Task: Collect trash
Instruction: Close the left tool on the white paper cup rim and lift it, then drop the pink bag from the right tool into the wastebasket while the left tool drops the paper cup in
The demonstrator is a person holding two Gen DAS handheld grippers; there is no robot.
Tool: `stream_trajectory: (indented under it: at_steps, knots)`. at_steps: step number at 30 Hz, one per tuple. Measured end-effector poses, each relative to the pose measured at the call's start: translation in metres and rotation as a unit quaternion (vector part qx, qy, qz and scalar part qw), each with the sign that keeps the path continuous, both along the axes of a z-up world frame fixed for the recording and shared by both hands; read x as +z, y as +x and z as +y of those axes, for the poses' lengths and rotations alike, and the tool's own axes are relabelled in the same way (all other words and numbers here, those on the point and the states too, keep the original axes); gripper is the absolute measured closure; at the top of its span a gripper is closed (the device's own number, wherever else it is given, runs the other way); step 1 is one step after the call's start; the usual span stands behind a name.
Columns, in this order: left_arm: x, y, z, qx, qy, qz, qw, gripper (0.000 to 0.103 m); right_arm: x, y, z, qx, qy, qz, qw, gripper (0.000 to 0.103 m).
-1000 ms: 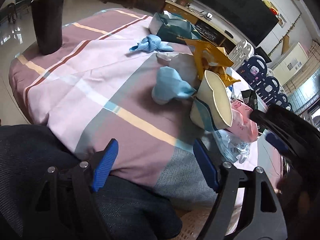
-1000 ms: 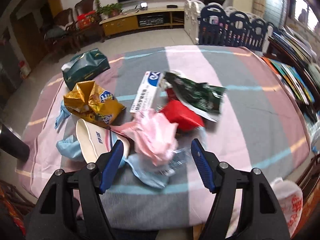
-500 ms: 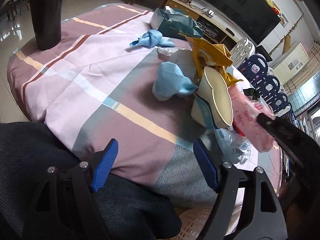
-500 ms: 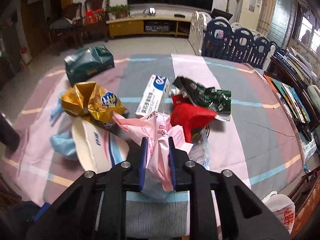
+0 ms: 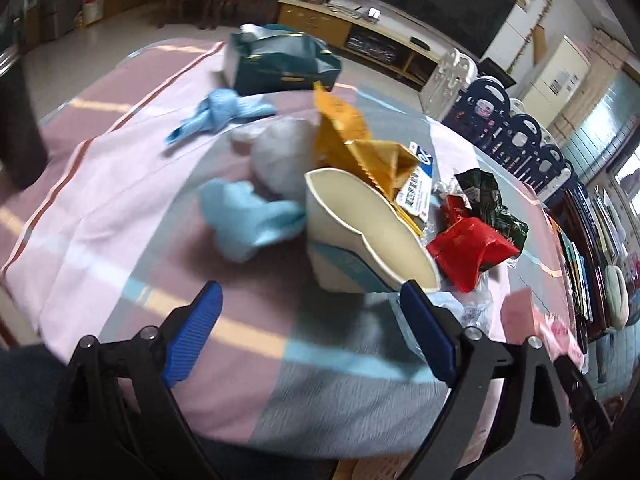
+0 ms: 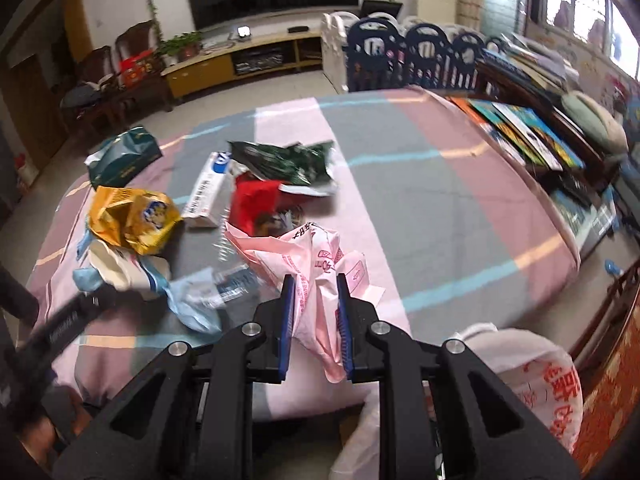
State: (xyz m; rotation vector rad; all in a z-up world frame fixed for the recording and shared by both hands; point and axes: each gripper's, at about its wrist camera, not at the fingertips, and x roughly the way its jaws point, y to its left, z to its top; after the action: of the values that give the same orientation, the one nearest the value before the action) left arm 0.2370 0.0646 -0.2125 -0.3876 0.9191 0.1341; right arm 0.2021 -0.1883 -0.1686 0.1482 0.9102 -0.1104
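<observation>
My right gripper (image 6: 316,296) is shut on a crumpled pink plastic bag (image 6: 308,256) and holds it above the table's near edge; the bag also shows at the right in the left wrist view (image 5: 532,320). My left gripper (image 5: 312,316) is open and empty, just in front of a squashed paper cup (image 5: 360,232). On the table lie a yellow snack bag (image 6: 132,216), a red wrapper (image 6: 256,200), a green wrapper (image 6: 288,160), a white and blue box (image 6: 208,188), blue tissues (image 5: 248,216) and clear plastic (image 6: 208,288).
A teal tissue pack (image 5: 280,60) sits at the table's far side. A white bag with red print (image 6: 532,372) hangs below the near edge at right. A dark tumbler (image 5: 16,120) stands at the left. Books (image 6: 532,136) lie along the right.
My right gripper has pulled the pink bag back and to the right, off the pile. My left gripper has moved forward and right toward the paper cup, still open.
</observation>
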Motion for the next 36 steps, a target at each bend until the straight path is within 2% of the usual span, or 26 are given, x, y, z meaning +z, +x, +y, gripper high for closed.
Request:
stream_trajectory:
  at_steps: [3, 4, 6, 11, 14, 16, 18, 21, 23, 24, 25, 26, 27, 28, 29, 30, 31, 36]
  knots:
    - [-0.02, 0.015, 0.001, -0.013, 0.004, 0.021, 0.9997, 0.013, -0.005, 0.0, -0.006, -0.004, 0.001, 0.006, 1.0, 0.083]
    - [-0.026, 0.017, 0.007, -0.006, -0.02, 0.036, 0.9991, 0.014, -0.005, -0.001, -0.007, -0.005, 0.002, 0.006, 1.0, 0.083]
    - [-0.026, 0.011, 0.024, 0.007, -0.089, 0.019, 0.9958, 0.014, -0.007, 0.001, -0.008, -0.006, 0.006, 0.007, 1.0, 0.083]
    - [-0.024, -0.005, 0.033, 0.007, -0.136, 0.003, 0.9907, 0.014, -0.008, 0.0, -0.003, 0.002, 0.007, 0.005, 1.0, 0.083]
    - [-0.018, -0.006, 0.028, -0.005, -0.138, -0.019, 0.9902, 0.014, -0.007, -0.002, 0.0, 0.006, 0.001, 0.002, 1.0, 0.083]
    - [-0.011, -0.001, 0.025, -0.008, -0.159, -0.04, 0.9863, 0.01, -0.005, -0.003, 0.001, 0.009, -0.002, -0.002, 1.0, 0.082]
    - [-0.005, 0.011, 0.016, -0.013, -0.154, -0.029, 0.9876, 0.009, -0.005, -0.005, 0.001, 0.009, -0.001, -0.003, 1.0, 0.082]
    - [0.0, 0.039, -0.005, -0.024, -0.107, 0.005, 0.994, 0.009, -0.006, -0.007, 0.002, 0.013, 0.007, 0.001, 1.0, 0.082]
    - [-0.004, 0.049, -0.008, -0.023, -0.111, 0.023, 0.9932, 0.009, -0.007, -0.008, 0.003, 0.016, 0.005, 0.001, 1.0, 0.082]
    - [-0.009, 0.051, -0.007, -0.017, -0.118, 0.034, 0.9923, 0.013, -0.007, -0.009, 0.003, 0.018, 0.003, 0.0, 1.0, 0.082]
    - [-0.012, 0.049, -0.004, -0.013, -0.124, 0.038, 0.9914, 0.026, -0.007, -0.01, 0.003, 0.02, 0.002, 0.0, 1.0, 0.082]
    - [-0.015, 0.046, 0.0, -0.011, -0.132, 0.036, 0.9905, 0.035, -0.007, -0.011, 0.003, 0.021, 0.001, -0.001, 1.0, 0.082]
    - [-0.018, 0.041, 0.004, -0.006, -0.124, 0.042, 0.9913, 0.051, -0.007, -0.011, 0.003, 0.022, 0.0, -0.001, 1.0, 0.082]
    - [-0.02, 0.036, 0.006, -0.005, -0.113, 0.045, 0.9926, 0.061, -0.008, -0.011, 0.003, 0.023, 0.0, -0.001, 1.0, 0.082]
    - [-0.023, 0.029, 0.01, -0.004, -0.112, 0.04, 0.9928, 0.063, -0.009, -0.011, 0.004, 0.023, 0.001, -0.001, 1.0, 0.082]
    - [-0.025, 0.025, 0.014, -0.005, -0.119, 0.034, 0.9923, 0.068, -0.011, -0.01, 0.004, 0.024, 0.003, 0.0, 1.0, 0.082]
    - [-0.027, 0.02, 0.018, -0.005, -0.122, 0.03, 0.9921, 0.078, -0.012, -0.01, 0.006, 0.025, 0.003, 0.0, 1.0, 0.082]
    - [-0.02, 0.003, 0.027, -0.016, -0.123, 0.005, 0.9923, 0.087, -0.004, -0.015, 0.011, 0.03, -0.007, -0.015, 0.999, 0.082]
